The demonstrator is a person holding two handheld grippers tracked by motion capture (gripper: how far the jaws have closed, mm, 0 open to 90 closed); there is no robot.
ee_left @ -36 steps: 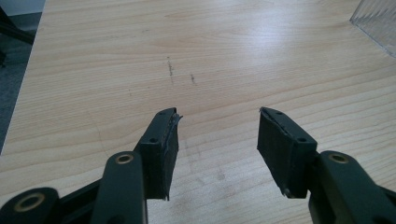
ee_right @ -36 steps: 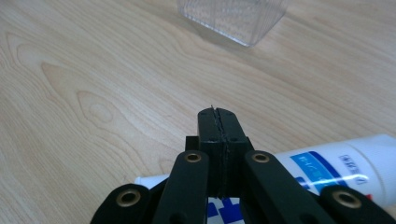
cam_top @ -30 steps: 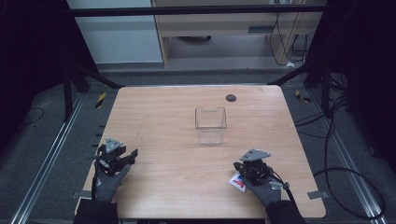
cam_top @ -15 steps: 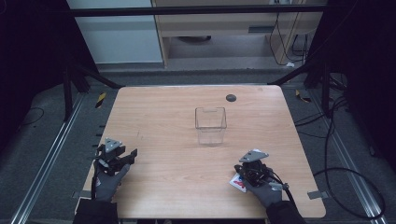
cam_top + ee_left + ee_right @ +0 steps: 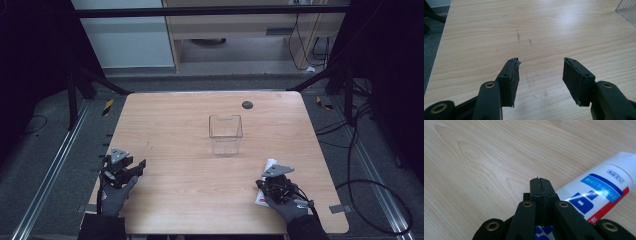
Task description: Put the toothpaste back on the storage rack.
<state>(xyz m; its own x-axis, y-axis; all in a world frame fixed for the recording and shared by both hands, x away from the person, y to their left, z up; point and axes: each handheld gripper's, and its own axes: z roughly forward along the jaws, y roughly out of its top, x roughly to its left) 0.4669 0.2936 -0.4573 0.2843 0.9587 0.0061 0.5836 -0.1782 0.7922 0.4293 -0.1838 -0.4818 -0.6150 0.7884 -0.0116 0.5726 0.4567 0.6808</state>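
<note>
Two hand-held grippers low at the near edge of a wooden table, a white tube beside the right one.

High view: the left gripper point(image 5: 131, 170) sits near the table's point(image 5: 170, 130) near-left corner in a gloved left hand point(image 5: 114, 194); the right gripper point(image 5: 272, 184) lies over the white tube point(image 5: 269, 165) at the near right, and a clear container point(image 5: 226, 134) stands upright mid-table, with a small dark disc point(image 5: 247, 105) beyond it. Left gripper view: its jaws are spread apart over bare wood, nothing between them (a corner of the clear container shows at top right). Right gripper view: the jaws are pressed together, empty, with the tube, printed in blue and red, lying just beside and partly beneath them.
</note>
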